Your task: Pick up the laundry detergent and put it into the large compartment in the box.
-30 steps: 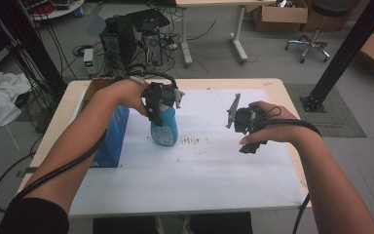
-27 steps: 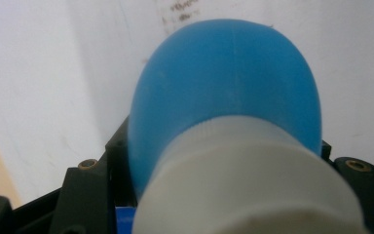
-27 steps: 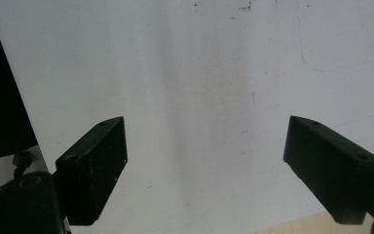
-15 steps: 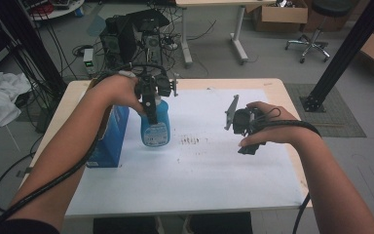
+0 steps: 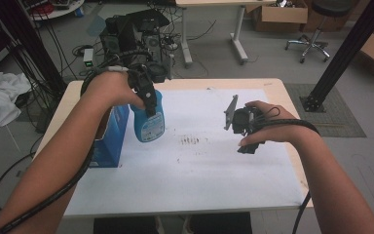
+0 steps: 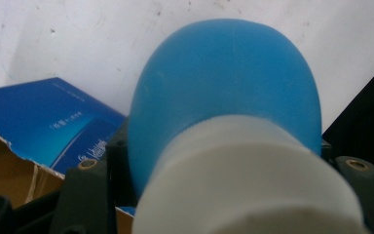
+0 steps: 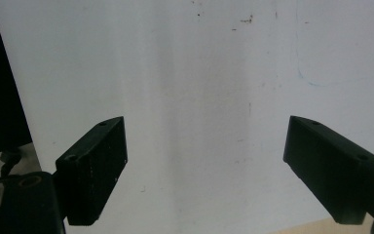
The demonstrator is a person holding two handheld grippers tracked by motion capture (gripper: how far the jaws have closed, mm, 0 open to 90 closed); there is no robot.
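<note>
The left claw (image 5: pixel 148 100) is clamped on a blue bottle (image 5: pixel 148 122), gripping it up near its white neck, and the bottle hangs off the table (image 5: pixel 272 87), lifted above the white sheet (image 5: pixel 199 180) that covers most of the tabletop. It sits slightly tilted in the grip, label facing the person. In the left gripper view the bottle's rounded blue body (image 6: pixel 224 83) bulges out past the white collar, with the jaws pressed against it on both sides.

Just beside the bottle, toward the table's left edge, stands a blue box (image 5: pixel 109 141); its torn cardboard flap shows in the left gripper view (image 6: pixel 44 122) below the bottle.

The right claw (image 5: pixel 238 127) is held over the right half of the sheet, well apart from the bottle, and it grips nothing. Its two black jaws stand wide apart in the right gripper view (image 7: pixel 207 165), with bare white sheet between them. A patch of small dark marks (image 5: pixel 192 141) lies on the sheet between the two hands.
</note>
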